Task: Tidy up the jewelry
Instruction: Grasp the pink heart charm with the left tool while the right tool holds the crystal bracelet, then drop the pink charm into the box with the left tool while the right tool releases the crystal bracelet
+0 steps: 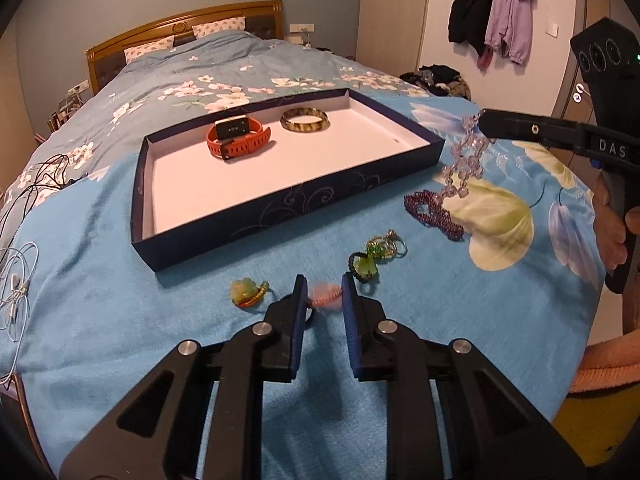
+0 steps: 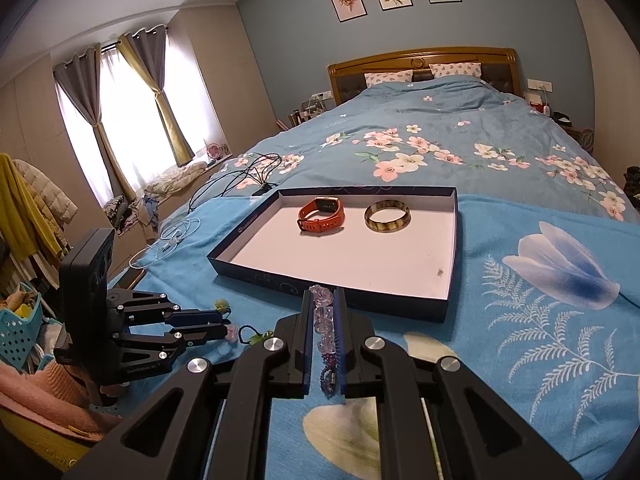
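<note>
1. The left gripper (image 1: 324, 292) was clenched on a blurred pink bracelet (image 1: 326, 293) low over the bedspread (image 1: 120, 312), just short of the tray's near edge.
2. The right gripper (image 2: 324, 320) gripped a clear beaded necklace (image 2: 323, 312), which dangled beside the tray's right wall.
3. Inside the tray (image 1: 280, 204), an orange watch (image 1: 238, 140) and a striped bangle (image 1: 305, 119) lay near its far edge.

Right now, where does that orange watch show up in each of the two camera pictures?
Left wrist view: the orange watch lies in the tray's far left part, upper middle of the picture.
Right wrist view: the watch sits just above the picture's centre, in the tray's far half.
Shared landmark: the striped bangle just right of it.
</note>
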`<action>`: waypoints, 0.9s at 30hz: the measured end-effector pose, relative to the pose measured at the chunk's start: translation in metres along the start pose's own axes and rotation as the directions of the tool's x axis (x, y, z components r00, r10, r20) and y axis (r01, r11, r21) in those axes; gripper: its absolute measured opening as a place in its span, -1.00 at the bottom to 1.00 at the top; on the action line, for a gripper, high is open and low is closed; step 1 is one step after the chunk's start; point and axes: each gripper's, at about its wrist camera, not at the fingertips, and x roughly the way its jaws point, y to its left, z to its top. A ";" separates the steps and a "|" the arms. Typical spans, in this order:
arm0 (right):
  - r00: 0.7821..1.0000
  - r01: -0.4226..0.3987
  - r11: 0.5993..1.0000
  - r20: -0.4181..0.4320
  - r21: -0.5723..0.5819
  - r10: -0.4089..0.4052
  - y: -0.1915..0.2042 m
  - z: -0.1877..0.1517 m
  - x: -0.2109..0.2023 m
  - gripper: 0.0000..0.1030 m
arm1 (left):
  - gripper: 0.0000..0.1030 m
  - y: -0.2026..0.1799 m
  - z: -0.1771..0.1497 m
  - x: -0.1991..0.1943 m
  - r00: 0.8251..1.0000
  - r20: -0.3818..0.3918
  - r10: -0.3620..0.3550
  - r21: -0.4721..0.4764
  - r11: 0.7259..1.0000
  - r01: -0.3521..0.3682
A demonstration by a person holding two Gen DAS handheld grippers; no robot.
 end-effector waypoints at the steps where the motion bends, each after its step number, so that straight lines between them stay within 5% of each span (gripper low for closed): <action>1: 1.000 0.000 1.000 0.000 0.000 0.000 0.000 0.000 0.000 -0.84 | -0.65 0.001 0.001 0.000 1.000 0.002 0.002 -0.002 1.000 -0.002; 27: 0.999 -0.019 0.999 0.049 -0.027 0.021 0.004 0.021 -0.006 -0.84 | -0.68 0.010 0.035 -0.028 0.993 0.117 0.022 0.005 1.000 -0.023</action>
